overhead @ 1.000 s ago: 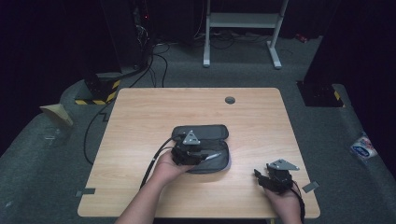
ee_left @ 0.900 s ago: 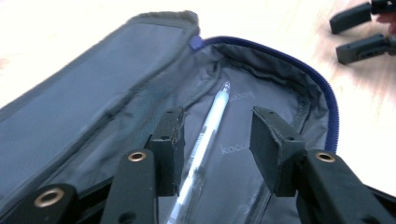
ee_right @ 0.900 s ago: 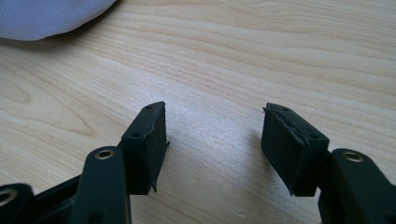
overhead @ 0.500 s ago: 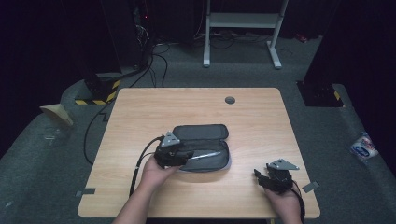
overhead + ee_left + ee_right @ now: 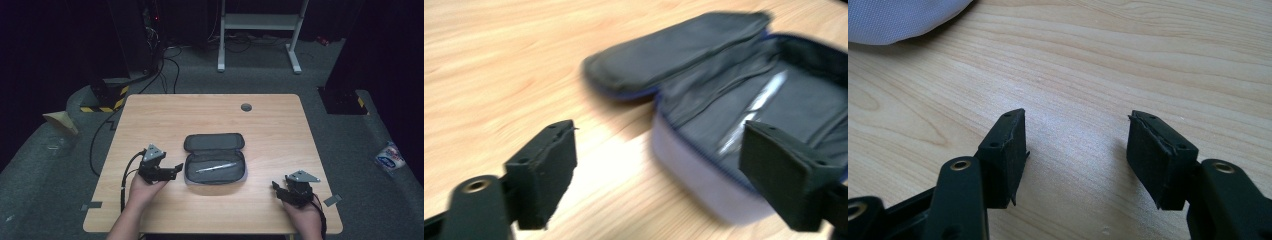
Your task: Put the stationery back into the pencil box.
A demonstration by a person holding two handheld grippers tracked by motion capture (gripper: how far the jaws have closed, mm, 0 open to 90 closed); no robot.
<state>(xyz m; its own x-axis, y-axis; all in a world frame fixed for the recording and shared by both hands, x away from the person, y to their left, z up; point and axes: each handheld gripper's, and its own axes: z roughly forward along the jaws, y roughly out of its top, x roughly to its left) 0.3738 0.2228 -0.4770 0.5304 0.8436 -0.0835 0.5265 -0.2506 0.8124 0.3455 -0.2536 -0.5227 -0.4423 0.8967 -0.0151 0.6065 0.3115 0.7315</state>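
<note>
High view, pen (image 5: 216,167) lengthwise in case (image 5: 215,174)

Matt cloth case (image 5: 215,160), wood-grain table (image 5: 165,115)

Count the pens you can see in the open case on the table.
1. A single silver pen lies slanted in the lower half of the open case, mid-table. The lid half looks bare, though a pocket could hide more.

Right hand-held gripper (image 5: 1077,150): jaws apart, nothing between them, low over bare wood-grain surface (image 5: 1108,60). Pale grey fabric edge (image 5: 903,17) at top-left corner, probably the pouch's outer shell, well clear of the jaws.
</note>
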